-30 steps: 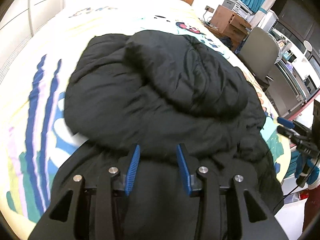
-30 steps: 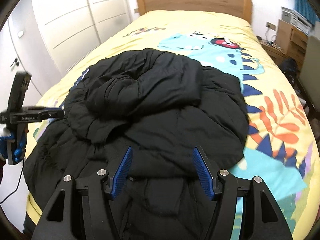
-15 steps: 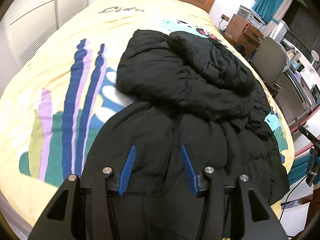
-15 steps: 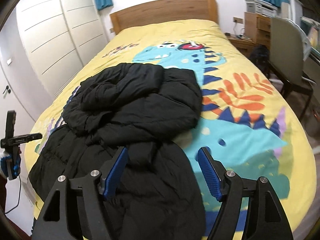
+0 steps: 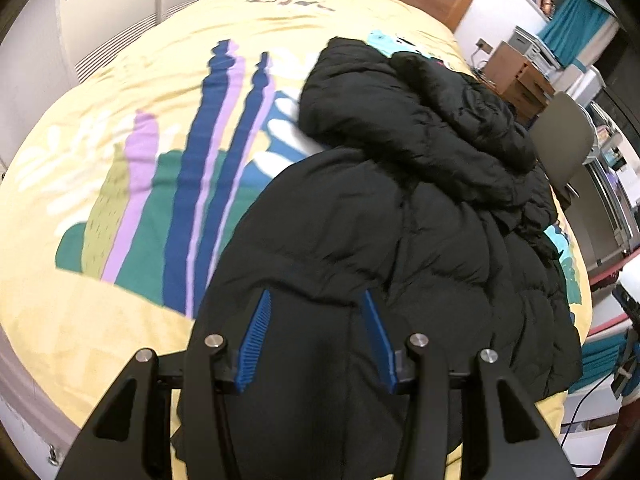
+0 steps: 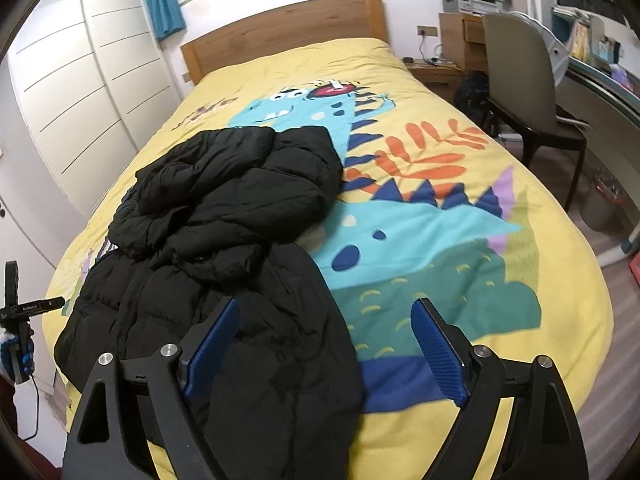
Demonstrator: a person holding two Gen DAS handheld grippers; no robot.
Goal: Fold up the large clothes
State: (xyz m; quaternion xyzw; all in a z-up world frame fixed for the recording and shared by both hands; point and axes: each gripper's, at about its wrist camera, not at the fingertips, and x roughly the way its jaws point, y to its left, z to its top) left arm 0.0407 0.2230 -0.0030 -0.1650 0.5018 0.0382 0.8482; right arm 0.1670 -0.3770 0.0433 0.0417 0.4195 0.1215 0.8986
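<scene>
A black puffer jacket lies bunched on the yellow dinosaur bedspread, its upper part folded back over the lower body. My left gripper hovers over the jacket's near left hem, jaws apart, and the pads do not press on the fabric. My right gripper is above the jacket's near right edge; its jaws are opening wide, with jacket under the left finger and bare bedspread under the right. In the right wrist view the left gripper shows at the far left.
The bed has a wooden headboard at its far end. White wardrobe doors stand along the left. A grey chair, a wooden nightstand and a bin stand to the right. Bare bedspread lies left of the jacket.
The two grippers have moved apart along the near hem, the left one leftward and the right one rightward. The right jaws have widened a lot and the left jaws slightly.
</scene>
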